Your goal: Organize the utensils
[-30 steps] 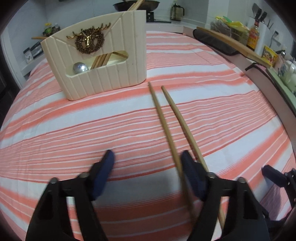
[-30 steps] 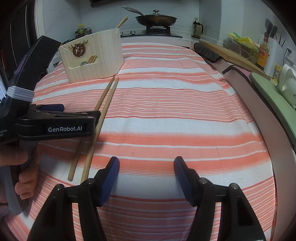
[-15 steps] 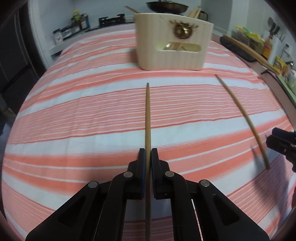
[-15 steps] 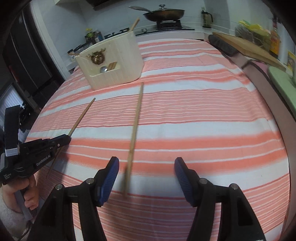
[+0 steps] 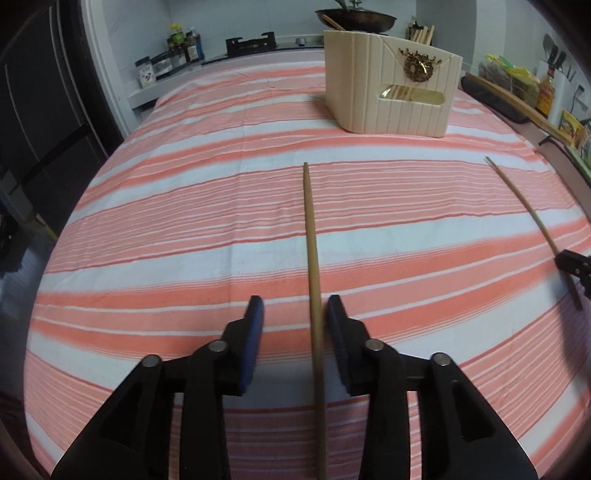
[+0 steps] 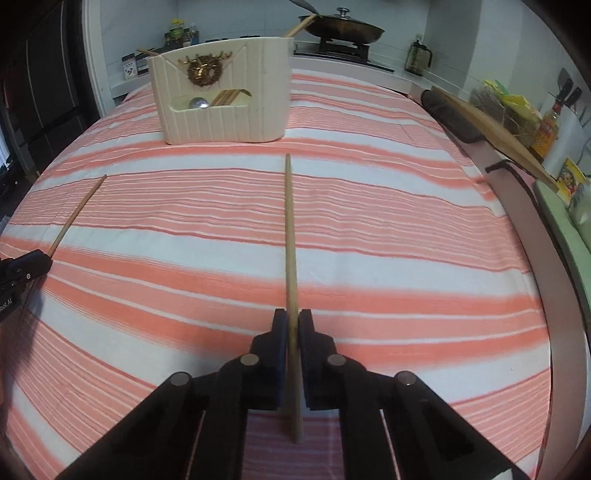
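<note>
Striped cloth in orange and white covers the whole table, lightly creased. Beyond its far edge runs a kitchen counter with a lidded wok on a burner, a glass jug and small jars at the far left. A long wooden board leans along the right side, with a sauce bottle and yellow packets behind it. Dark cabinet doors stand at the far left.

Nothing lies on the cloth between the chopsticks and the holder.

At the far middle of the table sits a cream ribbed holder with a gold deer badge on its face. Through its window show several chopsticks and a round metal spoon bowl; more sticks and a wooden handle poke out of the top.

The left gripper has its jaws opening, with the left chopstick between them, lying against the right pad while the left pad stands clear; its tip points toward the holder. The right gripper is clamped tight on the right chopstick, which also points at the holder, its near end sticking out behind the pads. The two sticks lie well apart.
</note>
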{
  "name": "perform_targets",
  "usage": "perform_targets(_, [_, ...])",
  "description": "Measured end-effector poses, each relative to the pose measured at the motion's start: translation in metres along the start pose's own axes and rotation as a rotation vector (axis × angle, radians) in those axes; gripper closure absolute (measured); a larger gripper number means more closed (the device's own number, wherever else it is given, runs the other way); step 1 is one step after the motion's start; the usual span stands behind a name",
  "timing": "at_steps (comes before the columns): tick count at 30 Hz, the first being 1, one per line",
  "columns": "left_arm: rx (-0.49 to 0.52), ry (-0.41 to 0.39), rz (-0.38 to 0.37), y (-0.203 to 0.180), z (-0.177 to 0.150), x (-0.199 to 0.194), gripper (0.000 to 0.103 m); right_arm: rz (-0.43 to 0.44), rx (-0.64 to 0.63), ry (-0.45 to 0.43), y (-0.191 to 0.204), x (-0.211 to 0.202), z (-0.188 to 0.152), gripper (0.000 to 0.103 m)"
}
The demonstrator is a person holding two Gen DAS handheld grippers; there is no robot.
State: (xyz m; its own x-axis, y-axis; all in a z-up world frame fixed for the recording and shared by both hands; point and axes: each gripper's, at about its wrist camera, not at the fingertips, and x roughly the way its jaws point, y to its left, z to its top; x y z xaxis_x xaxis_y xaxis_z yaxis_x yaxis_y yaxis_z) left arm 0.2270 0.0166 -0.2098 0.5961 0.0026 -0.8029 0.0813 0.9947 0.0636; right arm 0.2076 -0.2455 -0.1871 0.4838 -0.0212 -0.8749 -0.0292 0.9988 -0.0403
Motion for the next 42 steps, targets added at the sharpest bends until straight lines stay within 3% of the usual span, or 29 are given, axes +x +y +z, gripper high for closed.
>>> perform_targets(2, [-0.008, 0.007, 0.012, 0.007, -0.003, 0.000, 0.031, -0.020, 0.007, 0.000, -0.011, -0.008, -0.013, 0.097])
perform_targets(6, [0.001, 0.017, 0.015, 0.016, -0.001, 0.006, 0.015, 0.000, 0.013, -0.016, -0.025, -0.018, -0.027, 0.091])
perform_targets(7, [0.004, 0.021, 0.017, 0.018, 0.001, 0.009, 0.010, 0.011, 0.011, -0.019, -0.027, -0.019, -0.028, 0.083])
perform_targets(9, [0.008, 0.030, 0.018, 0.021, 0.003, 0.013, 0.004, 0.006, 0.002, -0.028, -0.029, -0.017, -0.027, 0.034])
perform_targets(14, [-0.051, 0.048, -0.049, 0.032, 0.001, 0.020, 0.000, 0.027, 0.011, -0.029, -0.030, -0.004, -0.023, 0.032])
perform_targets(18, [-0.049, 0.034, -0.040, 0.031, 0.000, 0.018, 0.000, 0.035, 0.026, -0.068, -0.031, -0.001, -0.024, 0.026])
perform_targets(25, [-0.050, 0.041, -0.047, 0.030, 0.000, 0.017, 0.000, 0.044, 0.031, -0.068, -0.032, -0.001, -0.024, 0.026])
perform_targets(27, [-0.047, 0.064, -0.058, 0.032, -0.002, 0.014, 0.001, 0.049, -0.013, -0.028, -0.032, -0.002, -0.023, 0.025])
perform_targets(30, [-0.033, 0.101, -0.106, 0.039, -0.005, 0.007, 0.001, 0.074, -0.044, 0.119, -0.039, -0.009, -0.021, 0.026])
perform_targets(35, [-0.004, 0.178, -0.197, 0.045, 0.011, 0.015, 0.001, 0.156, -0.083, 0.197, -0.052, -0.019, -0.021, 0.026])
perform_targets(37, [0.028, 0.204, -0.202, 0.041, 0.023, 0.024, 0.003, 0.168, -0.086, 0.224, -0.055, -0.013, -0.015, 0.026])
perform_targets(40, [0.092, 0.222, -0.137, 0.031, 0.042, 0.039, 0.012, 0.150, -0.114, 0.236, -0.052, 0.002, 0.002, 0.026])
perform_targets(42, [0.098, 0.231, -0.148, 0.027, 0.057, 0.048, 0.014, 0.155, -0.120, 0.243, -0.049, 0.015, 0.017, 0.026])
